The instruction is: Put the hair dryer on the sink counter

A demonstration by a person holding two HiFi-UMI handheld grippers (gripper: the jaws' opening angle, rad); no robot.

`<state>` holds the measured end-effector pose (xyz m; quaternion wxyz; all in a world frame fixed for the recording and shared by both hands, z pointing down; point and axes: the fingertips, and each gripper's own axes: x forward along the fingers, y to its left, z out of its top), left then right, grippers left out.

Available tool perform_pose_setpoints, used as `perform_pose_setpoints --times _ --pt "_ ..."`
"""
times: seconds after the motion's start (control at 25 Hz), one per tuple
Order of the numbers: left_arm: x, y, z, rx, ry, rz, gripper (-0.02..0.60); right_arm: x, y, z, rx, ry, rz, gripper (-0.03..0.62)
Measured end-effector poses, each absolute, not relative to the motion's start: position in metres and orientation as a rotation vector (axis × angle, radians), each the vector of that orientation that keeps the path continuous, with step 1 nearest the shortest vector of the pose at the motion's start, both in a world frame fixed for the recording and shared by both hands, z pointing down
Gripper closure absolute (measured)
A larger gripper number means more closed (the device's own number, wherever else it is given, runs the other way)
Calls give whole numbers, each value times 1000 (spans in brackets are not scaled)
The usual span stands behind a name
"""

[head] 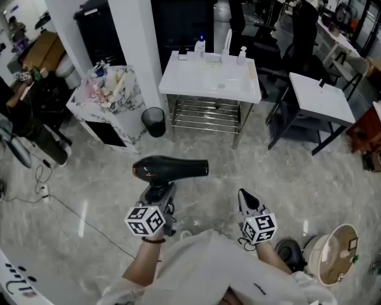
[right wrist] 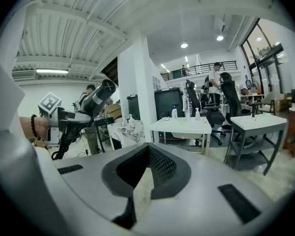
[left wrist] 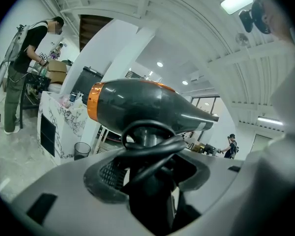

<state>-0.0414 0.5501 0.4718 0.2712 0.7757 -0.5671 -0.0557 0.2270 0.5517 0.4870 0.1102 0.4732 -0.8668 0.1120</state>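
Observation:
A black hair dryer [head: 171,169] with an orange ring at its rear hangs over the floor, its nozzle pointing right. My left gripper [head: 160,188] is shut on its handle, and the coiled cord [left wrist: 152,146] is wrapped there too. In the left gripper view the hair dryer's body [left wrist: 142,104] lies across the jaws. The white sink counter [head: 209,76] stands some way ahead on a metal frame, with bottles at its back edge. My right gripper [head: 247,202] is beside the left one, shut and holding nothing. Its own view shows the sink counter [right wrist: 184,123] ahead.
A second white table [head: 320,97] stands right of the sink. A small black bin [head: 154,121] and a marble-patterned cabinet [head: 108,100] sit left of it by a white pillar [head: 136,37]. A cable [head: 70,208] runs over the floor. A person [head: 3,88] works at far left.

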Motion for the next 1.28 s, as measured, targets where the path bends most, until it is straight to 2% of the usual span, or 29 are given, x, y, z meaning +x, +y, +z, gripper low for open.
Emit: perform_pose_setpoints --times 0.64,1.28 --pt "-101 552 481 2098 -1495 -168 313 160 540 489 1404 -2514 300 577" --pt "-113 527 485 2097 -1482 -163 313 129 517 493 1287 -2562 279 577"
